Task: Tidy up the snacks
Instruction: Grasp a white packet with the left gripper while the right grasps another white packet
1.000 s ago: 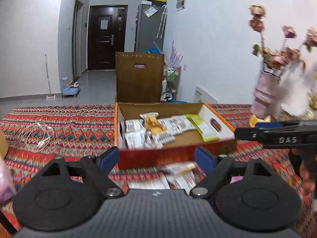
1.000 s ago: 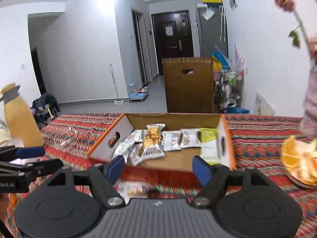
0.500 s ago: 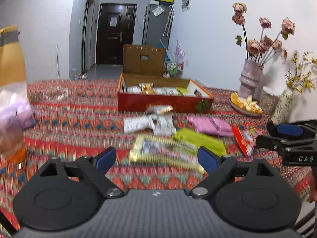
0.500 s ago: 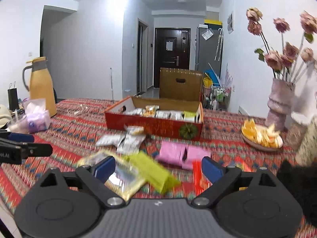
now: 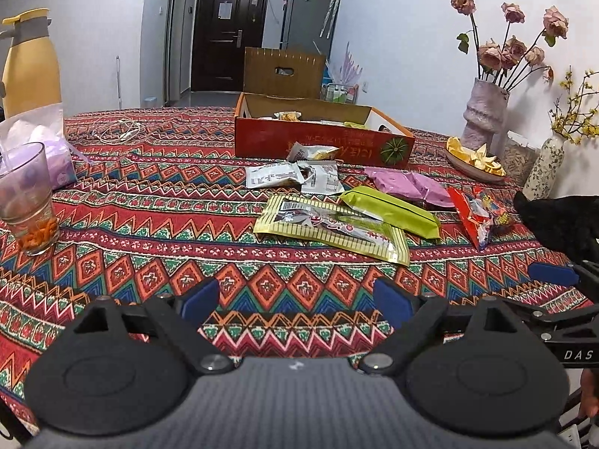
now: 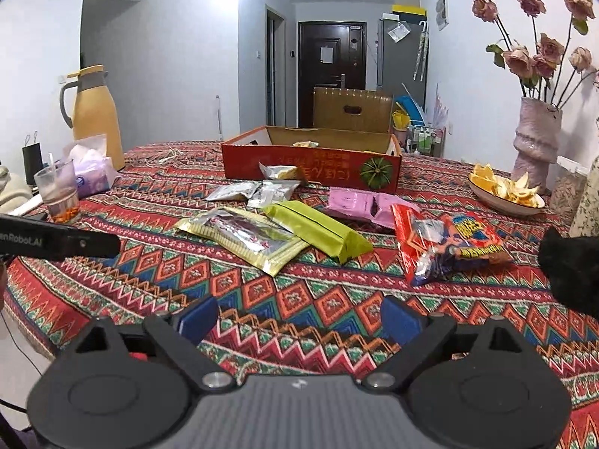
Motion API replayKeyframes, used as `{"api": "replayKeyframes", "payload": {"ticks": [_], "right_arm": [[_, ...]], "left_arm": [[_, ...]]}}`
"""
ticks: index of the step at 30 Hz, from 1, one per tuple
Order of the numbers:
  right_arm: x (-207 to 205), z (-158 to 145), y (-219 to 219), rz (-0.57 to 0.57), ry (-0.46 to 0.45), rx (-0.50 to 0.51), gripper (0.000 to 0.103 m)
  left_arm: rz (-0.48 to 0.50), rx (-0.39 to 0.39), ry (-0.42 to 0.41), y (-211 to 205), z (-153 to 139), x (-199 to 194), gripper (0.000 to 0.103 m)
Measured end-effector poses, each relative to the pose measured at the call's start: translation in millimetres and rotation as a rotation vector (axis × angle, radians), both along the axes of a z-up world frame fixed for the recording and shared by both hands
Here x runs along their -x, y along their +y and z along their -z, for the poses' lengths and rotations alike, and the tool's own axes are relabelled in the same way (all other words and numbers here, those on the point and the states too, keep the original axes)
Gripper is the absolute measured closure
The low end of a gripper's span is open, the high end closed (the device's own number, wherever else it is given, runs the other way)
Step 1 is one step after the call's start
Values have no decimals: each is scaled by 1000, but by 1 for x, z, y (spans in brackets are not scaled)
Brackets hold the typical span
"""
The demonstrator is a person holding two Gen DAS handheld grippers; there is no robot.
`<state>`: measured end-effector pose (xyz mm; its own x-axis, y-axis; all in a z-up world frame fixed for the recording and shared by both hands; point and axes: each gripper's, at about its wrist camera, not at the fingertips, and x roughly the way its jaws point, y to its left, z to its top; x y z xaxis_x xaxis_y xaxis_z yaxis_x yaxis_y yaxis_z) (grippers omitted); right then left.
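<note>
A red cardboard box [image 5: 322,144] [image 6: 310,162] with several snack packets inside stands on the patterned tablecloth. In front of it lie loose snacks: small white packets [image 5: 295,177], a yellow striped pack [image 5: 329,226] [image 6: 243,237], a green pack [image 5: 389,211] [image 6: 318,230], a pink pack [image 5: 408,185] [image 6: 355,205] and a red bag [image 5: 477,215] [image 6: 445,241]. My left gripper [image 5: 295,301] is open and empty over the near table edge. My right gripper [image 6: 297,318] is open and empty, also near the front edge.
A glass [image 5: 28,198] with a straw, a tissue pack [image 5: 41,138] and a yellow thermos [image 5: 32,63] stand at the left. A plate of orange peel [image 6: 505,189], a vase of roses [image 6: 535,134] and a black object [image 6: 572,265] are at the right.
Both grippers have pulled back from just above the box to the near table edge. The loose snacks in front of the box have come into view.
</note>
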<state>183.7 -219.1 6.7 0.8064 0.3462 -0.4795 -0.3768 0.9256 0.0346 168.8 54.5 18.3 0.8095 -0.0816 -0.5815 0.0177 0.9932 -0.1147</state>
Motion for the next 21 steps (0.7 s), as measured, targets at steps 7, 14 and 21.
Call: {"api": "replayKeyframes", "payload": {"ticks": [7, 14, 21], "right_arm": [[-33, -4, 16, -29, 7, 13, 10], [-102, -13, 52, -67, 20, 27, 11], [-213, -18, 102, -82, 88, 19, 22]], "left_arm": [[-37, 2, 12, 20, 5, -29, 12], [-26, -37, 4, 47, 7, -72, 12], [133, -201, -70, 56, 9, -148, 11]]}}
